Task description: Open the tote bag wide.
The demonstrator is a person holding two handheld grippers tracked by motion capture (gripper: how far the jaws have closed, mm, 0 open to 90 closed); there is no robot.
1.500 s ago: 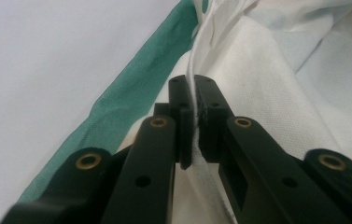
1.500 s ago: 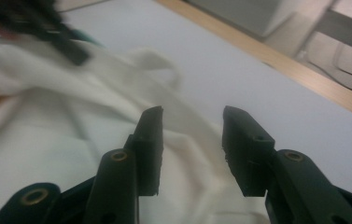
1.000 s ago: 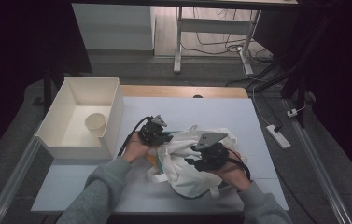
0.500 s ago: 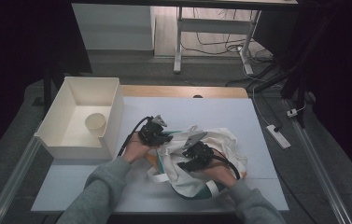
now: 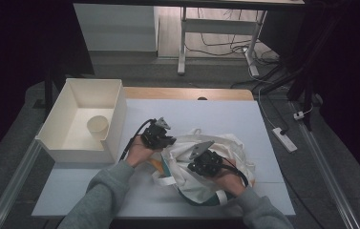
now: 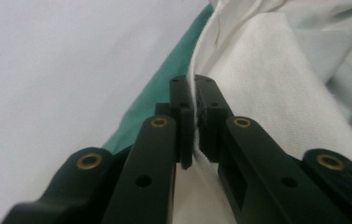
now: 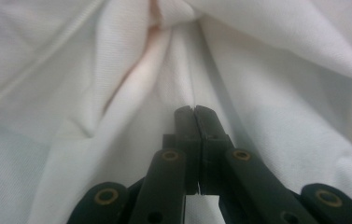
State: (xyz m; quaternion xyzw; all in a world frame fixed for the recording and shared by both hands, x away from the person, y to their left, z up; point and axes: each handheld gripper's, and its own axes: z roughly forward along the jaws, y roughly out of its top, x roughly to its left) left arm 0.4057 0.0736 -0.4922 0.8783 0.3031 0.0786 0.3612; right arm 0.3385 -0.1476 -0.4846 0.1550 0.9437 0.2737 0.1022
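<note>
White tote bag (image 5: 225,157) on table, left gripper (image 6: 193,98) still clamping its edge, right gripper (image 7: 194,112) lowered, just closed on cloth.

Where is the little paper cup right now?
In the high view, the paper cup stands inside the white box at the table's left side, near the box's front right corner, left of the left gripper and the cloth bag.

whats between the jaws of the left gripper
A thin fold of the white cloth bag, pinched between the left gripper jaws, in the left gripper view.
</note>
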